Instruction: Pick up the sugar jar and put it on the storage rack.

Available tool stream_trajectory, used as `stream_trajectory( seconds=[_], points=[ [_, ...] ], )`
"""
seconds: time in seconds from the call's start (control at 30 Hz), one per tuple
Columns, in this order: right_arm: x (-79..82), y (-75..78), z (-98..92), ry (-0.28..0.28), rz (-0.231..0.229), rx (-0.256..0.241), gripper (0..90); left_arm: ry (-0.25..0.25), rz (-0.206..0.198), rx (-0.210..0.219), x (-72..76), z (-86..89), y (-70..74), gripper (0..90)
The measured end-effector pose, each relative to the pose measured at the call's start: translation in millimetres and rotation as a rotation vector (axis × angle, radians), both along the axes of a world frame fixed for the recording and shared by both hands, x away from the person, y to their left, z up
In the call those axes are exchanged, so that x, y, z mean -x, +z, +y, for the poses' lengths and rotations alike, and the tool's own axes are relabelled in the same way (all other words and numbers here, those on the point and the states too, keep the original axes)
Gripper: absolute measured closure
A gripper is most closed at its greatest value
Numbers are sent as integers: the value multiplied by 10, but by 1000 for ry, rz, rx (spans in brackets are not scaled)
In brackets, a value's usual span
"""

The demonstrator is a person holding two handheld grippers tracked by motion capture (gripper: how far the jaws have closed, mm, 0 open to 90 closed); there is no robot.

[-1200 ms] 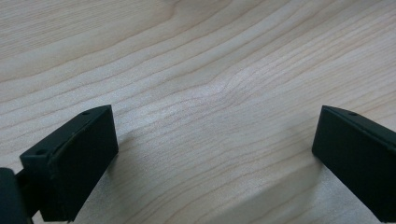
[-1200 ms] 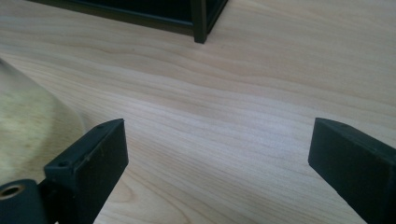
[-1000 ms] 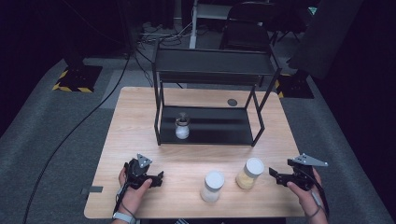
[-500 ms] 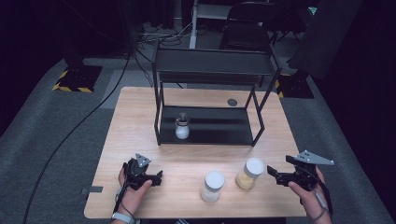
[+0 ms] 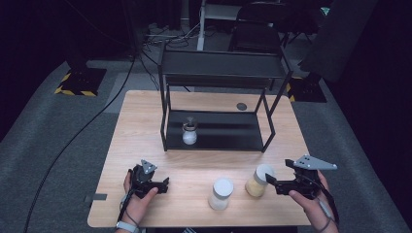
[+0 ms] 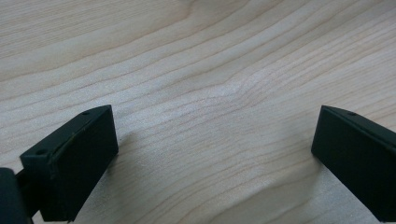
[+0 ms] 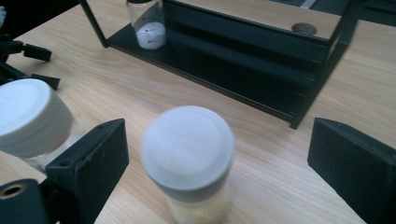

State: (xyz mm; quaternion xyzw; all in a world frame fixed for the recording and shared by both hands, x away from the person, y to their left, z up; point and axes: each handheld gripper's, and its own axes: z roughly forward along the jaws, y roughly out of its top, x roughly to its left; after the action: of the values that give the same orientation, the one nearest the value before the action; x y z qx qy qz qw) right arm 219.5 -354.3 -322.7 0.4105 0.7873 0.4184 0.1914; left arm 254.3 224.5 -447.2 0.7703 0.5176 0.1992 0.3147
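Right now the right gripper sits with jaws spread wide, just beside the yellowish jar on the table; in the right gripper view that jar stands upright between the jaws, untouched.

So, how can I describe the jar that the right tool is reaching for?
On the light wooden table, look before the black metal shelf rack, near the front edge. Two white-lidded jars stand there; it is the right-hand one, with yellowish contents, not white.

Overhead light brightens the desk against a dark far room, while the near yellowish jar looks blurred in the right gripper view.
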Motion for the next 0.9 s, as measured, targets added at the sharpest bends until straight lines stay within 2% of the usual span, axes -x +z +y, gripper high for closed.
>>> stream_trajectory(
  seconds=[0.37,0.9],
  points=[
    [19,68,285,32,-18,-3,50,0,0,0,0,0,0,4],
    [26,109,582,75,-39,-20,50,0,-1,-1,-1,-1,-1,3]
  ],
)
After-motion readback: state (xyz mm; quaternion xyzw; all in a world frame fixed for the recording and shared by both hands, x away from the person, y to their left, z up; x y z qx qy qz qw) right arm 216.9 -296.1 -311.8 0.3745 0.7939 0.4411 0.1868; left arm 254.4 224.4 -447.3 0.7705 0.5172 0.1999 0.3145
